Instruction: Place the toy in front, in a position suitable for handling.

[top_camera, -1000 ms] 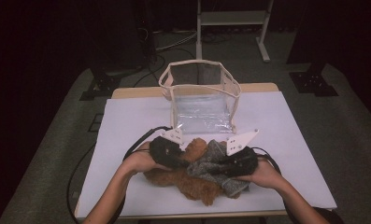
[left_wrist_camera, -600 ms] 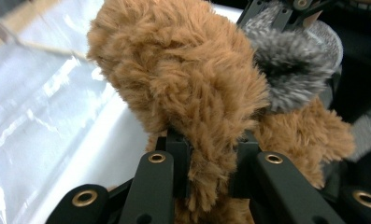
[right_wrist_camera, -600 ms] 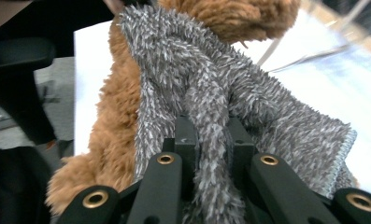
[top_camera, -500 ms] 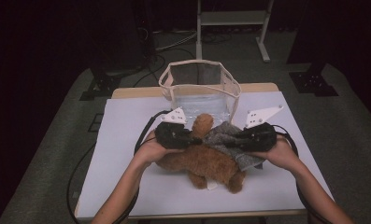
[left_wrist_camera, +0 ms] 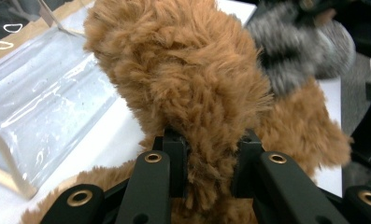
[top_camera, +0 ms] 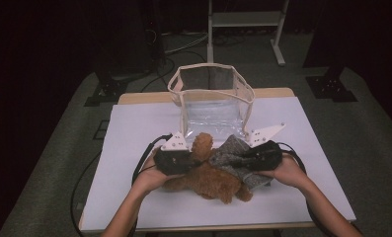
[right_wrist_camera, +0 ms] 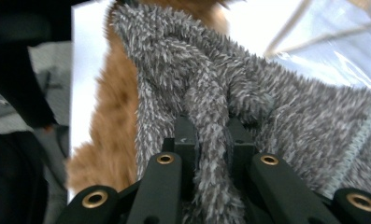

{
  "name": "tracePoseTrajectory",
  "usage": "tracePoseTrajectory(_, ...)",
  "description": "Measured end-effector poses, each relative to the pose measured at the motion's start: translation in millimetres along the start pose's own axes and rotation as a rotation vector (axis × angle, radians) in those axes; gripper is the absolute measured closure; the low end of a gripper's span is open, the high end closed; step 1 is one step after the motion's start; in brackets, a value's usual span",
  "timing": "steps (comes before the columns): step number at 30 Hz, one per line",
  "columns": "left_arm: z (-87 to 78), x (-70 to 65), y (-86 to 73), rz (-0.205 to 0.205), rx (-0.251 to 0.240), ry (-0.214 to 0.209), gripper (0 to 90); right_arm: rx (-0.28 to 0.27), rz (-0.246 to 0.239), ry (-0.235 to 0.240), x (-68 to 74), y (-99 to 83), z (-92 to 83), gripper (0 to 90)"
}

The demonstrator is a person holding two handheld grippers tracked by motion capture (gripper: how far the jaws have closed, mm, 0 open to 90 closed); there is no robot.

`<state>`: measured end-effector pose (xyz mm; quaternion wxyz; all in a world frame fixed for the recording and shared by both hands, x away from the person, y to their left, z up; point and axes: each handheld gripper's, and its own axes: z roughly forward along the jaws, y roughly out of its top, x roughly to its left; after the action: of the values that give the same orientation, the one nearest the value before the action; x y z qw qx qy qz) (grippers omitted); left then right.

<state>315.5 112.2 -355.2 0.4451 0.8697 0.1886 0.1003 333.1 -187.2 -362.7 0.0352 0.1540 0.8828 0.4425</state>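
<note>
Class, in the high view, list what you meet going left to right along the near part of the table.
left tool → brown plush toy → grey fuzzy garment → right tool

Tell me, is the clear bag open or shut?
Open: the bag stands upright on the table, its top rim spread wide.

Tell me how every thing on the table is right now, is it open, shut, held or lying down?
Left gripper: shut on the brown teddy.
Right gripper: shut on the grey cloth.
Brown teddy: lying on the table, pinched by its fur.
Grey cloth: draped over the teddy, pinched in a fold.
Clear bag: standing upright, top open, nothing inside.
Table: covered in white.
</note>
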Motion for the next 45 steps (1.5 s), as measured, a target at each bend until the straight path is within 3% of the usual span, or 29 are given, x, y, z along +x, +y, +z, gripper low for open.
tracePoseTrajectory(4, -6.0, -1.9, -6.6, -0.005, 0.002, -0.009, 72.7, 0.037, 0.016, -0.043, -6.7, -7.1, -8.4, 78.5)
tracePoseTrajectory(7, -8.1, -2.5, -11.1, -0.015, 0.007, -0.027, 72.1, 0.018, 0.021, -0.057, -8.1, -3.3, -15.4, 78.5)
tracePoseTrajectory(11, -10.4, -5.4, -12.6, -0.011, 0.008, -0.035, 71.5, -0.008, -0.006, -0.073, -7.3, 13.0, -20.4, 78.5)
tracePoseTrajectory(14, -9.6, -6.7, -12.9, 0.000, 0.008, -0.039, 71.1, -0.021, -0.029, -0.061, -4.9, 26.6, -16.6, 78.4)
tracePoseTrajectory(19, -9.7, -9.3, -16.9, 0.021, -0.012, -0.045, 70.7, 0.016, -0.075, -0.032, 2.1, 40.1, 1.8, 78.4)
tracePoseTrajectory(22, -9.5, -10.9, -18.8, 0.029, -0.024, -0.053, 70.6, 0.018, -0.050, -0.015, -2.5, 34.1, 3.1, 78.5)
tracePoseTrajectory(27, -2.5, -14.9, -10.5, 0.077, -0.027, -0.047, 70.6, 0.035, 0.018, -0.051, -13.3, 16.4, -11.3, 78.4)
tracePoseTrajectory(33, 5.9, -20.9, 1.9, 0.125, -0.030, -0.081, 70.6, 0.020, 0.004, -0.086, -12.9, 24.1, -26.4, 78.4)
tracePoseTrajectory(37, 6.2, -20.6, 1.2, 0.136, -0.027, -0.094, 70.5, 0.025, -0.005, -0.076, -15.3, 28.2, -21.1, 78.4)
tracePoseTrajectory(40, 3.9, -20.6, -2.1, 0.140, -0.036, -0.106, 70.3, 0.027, 0.017, -0.064, -18.5, 23.6, -17.9, 78.4)
tracePoseTrajectory(45, 3.6, -21.6, -2.6, 0.145, -0.047, -0.115, 70.0, 0.043, 0.057, -0.087, -26.5, 7.6, -22.7, 78.4)
